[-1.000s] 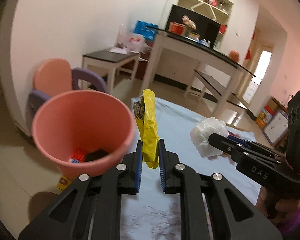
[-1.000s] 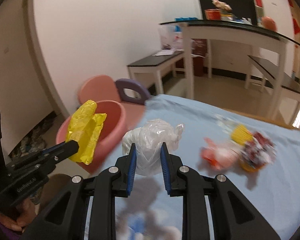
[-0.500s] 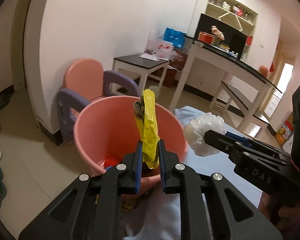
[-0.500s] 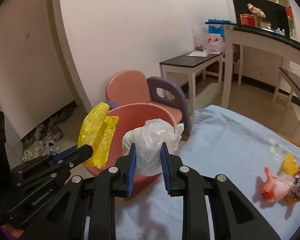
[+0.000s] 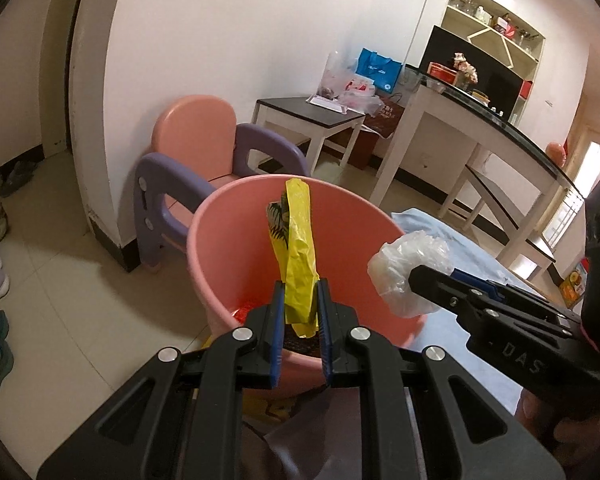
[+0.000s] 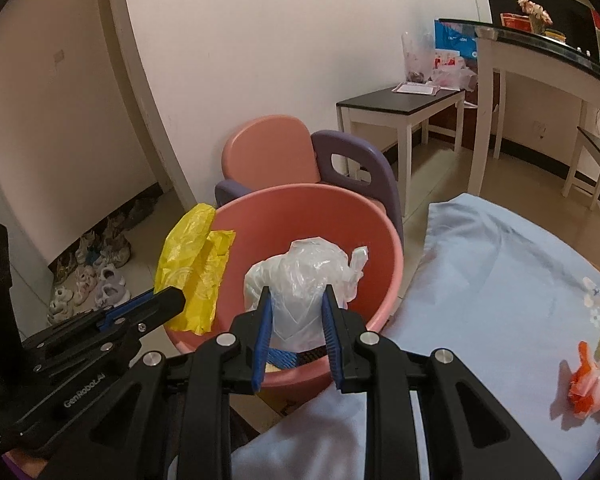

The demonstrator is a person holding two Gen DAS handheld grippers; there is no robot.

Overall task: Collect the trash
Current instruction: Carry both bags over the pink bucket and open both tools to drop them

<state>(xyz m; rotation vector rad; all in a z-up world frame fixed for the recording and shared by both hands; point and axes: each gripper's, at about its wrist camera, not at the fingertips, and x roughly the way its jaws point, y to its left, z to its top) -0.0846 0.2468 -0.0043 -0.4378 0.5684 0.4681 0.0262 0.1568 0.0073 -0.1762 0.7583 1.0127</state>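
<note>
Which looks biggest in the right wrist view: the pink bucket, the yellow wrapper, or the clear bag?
1. pink bucket
2. and 3. clear bag and yellow wrapper: they look about alike, and nearness to the camera makes it unsure.

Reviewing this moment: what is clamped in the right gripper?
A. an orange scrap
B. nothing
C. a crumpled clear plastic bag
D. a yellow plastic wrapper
C: the right gripper pinches the crumpled clear plastic bag over the pink plastic bucket; the yellow wrapper is in the left gripper.
</note>
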